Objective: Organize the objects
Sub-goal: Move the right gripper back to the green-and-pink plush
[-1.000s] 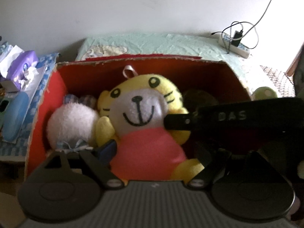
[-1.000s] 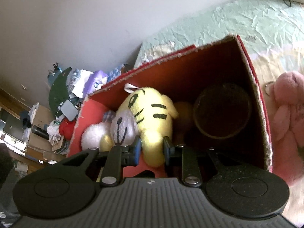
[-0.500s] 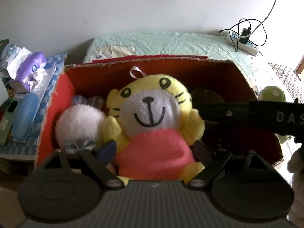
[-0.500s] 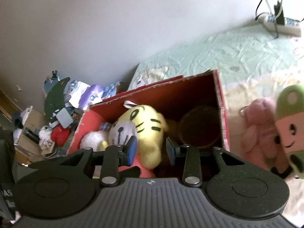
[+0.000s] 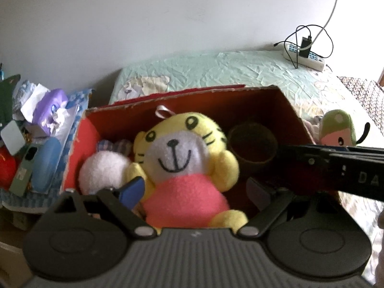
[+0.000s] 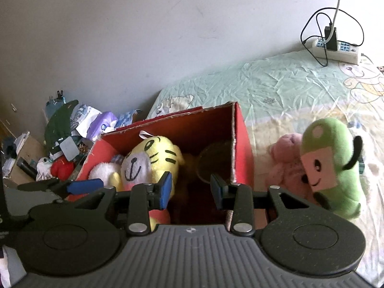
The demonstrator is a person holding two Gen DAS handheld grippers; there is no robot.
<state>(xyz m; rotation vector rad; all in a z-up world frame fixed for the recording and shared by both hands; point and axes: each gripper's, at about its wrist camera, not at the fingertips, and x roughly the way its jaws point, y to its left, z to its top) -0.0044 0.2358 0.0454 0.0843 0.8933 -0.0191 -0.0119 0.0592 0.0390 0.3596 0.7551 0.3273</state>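
With the yellow plush tiger in its pink shirt sitting in the red cardboard box at frame centre, our left gripper has just been widening around it without pressing, and our right gripper, also just opening, holds nothing. We judge the release done. Next we should lift both clear without snagging the tiger, then swing right toward the green plush toy and pink plush toy on the bed.

Red cardboard box, open-topped, on the bed. Contents: yellow tiger plush with pink shirt, upright, facing near; white fluffy plush to its left; dark round container to its right. Right of box, on bed: pink plush and green plush, touching.
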